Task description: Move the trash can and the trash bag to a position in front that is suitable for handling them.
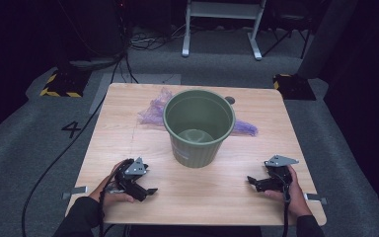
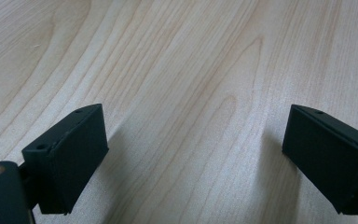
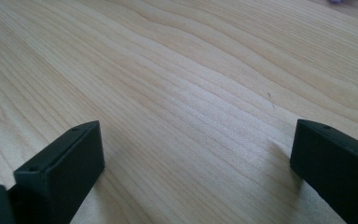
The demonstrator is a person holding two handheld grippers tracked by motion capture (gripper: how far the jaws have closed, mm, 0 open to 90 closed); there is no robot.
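1. A green ribbed bucket is seen upright near the middle of the wooden table, toward the far half; its inside looks empty.
2. A crumpled purple plastic bag is seen lying behind the bucket, touching or just beside its far-left wall; a purple strip of it shows at the bucket's right side. Whether both are 1 piece cannot be told.
3. A small dark round mark or hole is seen in the tabletop near the far edge, just behind the bucket's rim.
4. The left gripper is held in the person's left hand at the near-left part of the table, well apart from the bucket, jaws pointed right. In the left gripper view its 2 black jaws are spread wide with bare wood grain between them; nothing is gripped.
5. The right gripper is held in the right hand at the near-right part, well apart from the bucket, jaws pointed left. In the right gripper view the jaws are likewise spread wide over bare wood, nothing held; a purple speck is seen at the top edge.
6. A painted "4" is seen on the grey floor left of the table, and a cable runs across that floor.
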